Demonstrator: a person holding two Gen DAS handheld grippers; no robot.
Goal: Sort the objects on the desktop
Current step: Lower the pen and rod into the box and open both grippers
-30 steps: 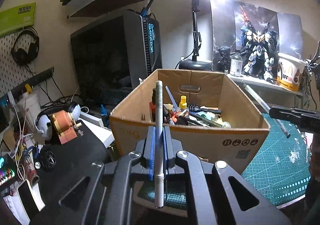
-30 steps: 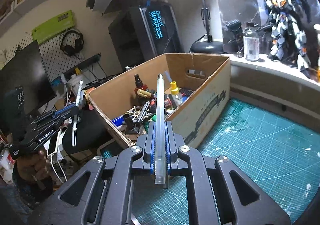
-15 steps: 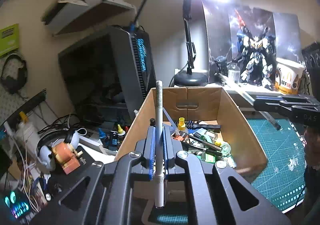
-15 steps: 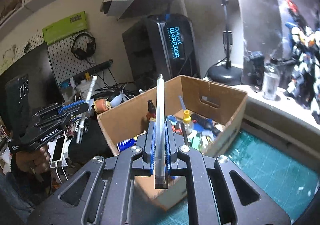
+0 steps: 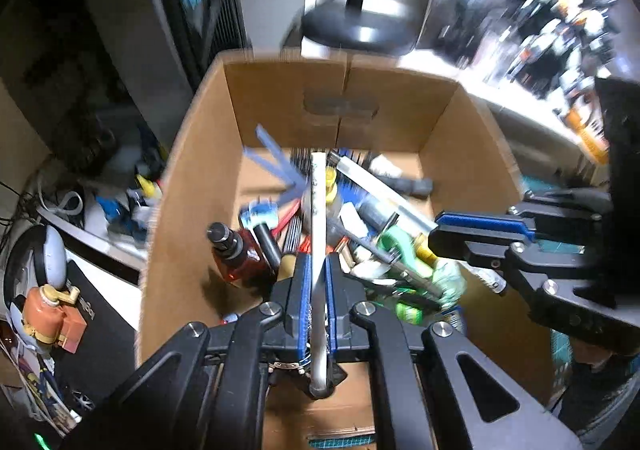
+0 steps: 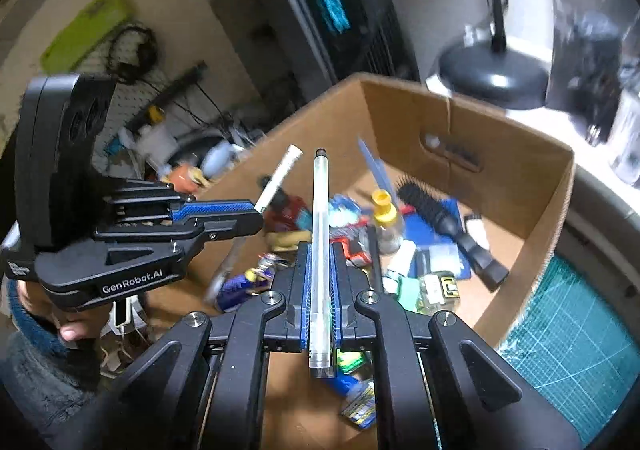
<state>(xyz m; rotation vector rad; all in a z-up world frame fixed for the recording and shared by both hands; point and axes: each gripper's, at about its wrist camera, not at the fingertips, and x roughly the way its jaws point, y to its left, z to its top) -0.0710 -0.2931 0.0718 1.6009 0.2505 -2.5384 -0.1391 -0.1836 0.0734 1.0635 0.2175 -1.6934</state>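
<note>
grippers (image 5: 316,274) (image 6: 319,270) clamping pens (image 5: 318,234) (image 6: 321,234), over box (image 5: 200,185)

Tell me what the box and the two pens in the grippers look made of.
Cardboard box: plain brown corrugated board, matte, with folded seams and a punched handle slot. Pen in the right gripper: clear, glossy plastic, since its barrel is see-through. Pen in the left gripper: opaque white, matte barrel, probably plastic; blur leaves that open.

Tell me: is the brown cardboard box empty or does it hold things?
It holds things: the brown cardboard box contains a black hairbrush, bottles and other clutter.
</note>
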